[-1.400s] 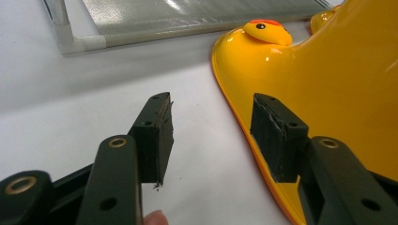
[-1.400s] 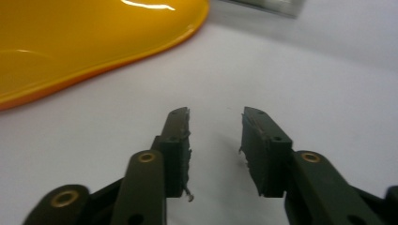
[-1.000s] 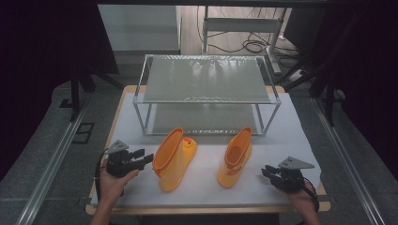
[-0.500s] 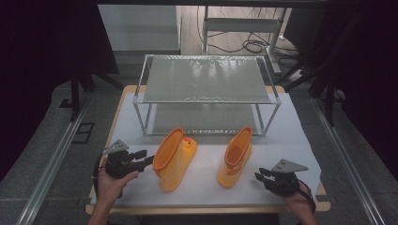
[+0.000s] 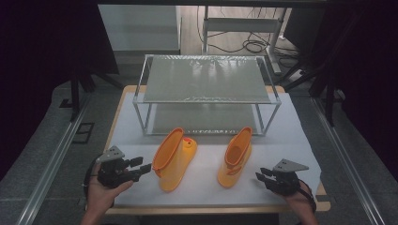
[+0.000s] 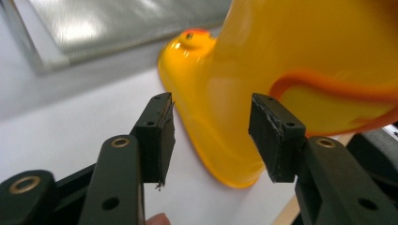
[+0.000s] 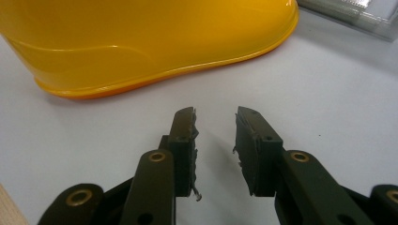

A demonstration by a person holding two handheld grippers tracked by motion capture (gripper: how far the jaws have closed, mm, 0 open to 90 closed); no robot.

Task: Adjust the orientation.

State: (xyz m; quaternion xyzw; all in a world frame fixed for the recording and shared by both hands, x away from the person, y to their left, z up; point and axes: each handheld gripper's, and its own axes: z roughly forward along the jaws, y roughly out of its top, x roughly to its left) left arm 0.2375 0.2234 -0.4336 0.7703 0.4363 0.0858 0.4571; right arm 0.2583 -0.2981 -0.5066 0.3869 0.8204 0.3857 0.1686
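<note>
two orange boots stand on the white table [image 5: 291, 140] in front of a glass shelf rack [image 5: 206, 89] — the left boot [image 5: 173, 157] at centre-left, the right boot [image 5: 236, 157] at centre-right; the left gripper [image 5: 143, 168] sits just beside the left boot, jaws spread wide, the boot's side seen between them in the left gripper view but not touched; the right gripper [image 5: 259, 176] lies near the right boot, jaws parted a little, holding nothing — apart from the sole.
</note>
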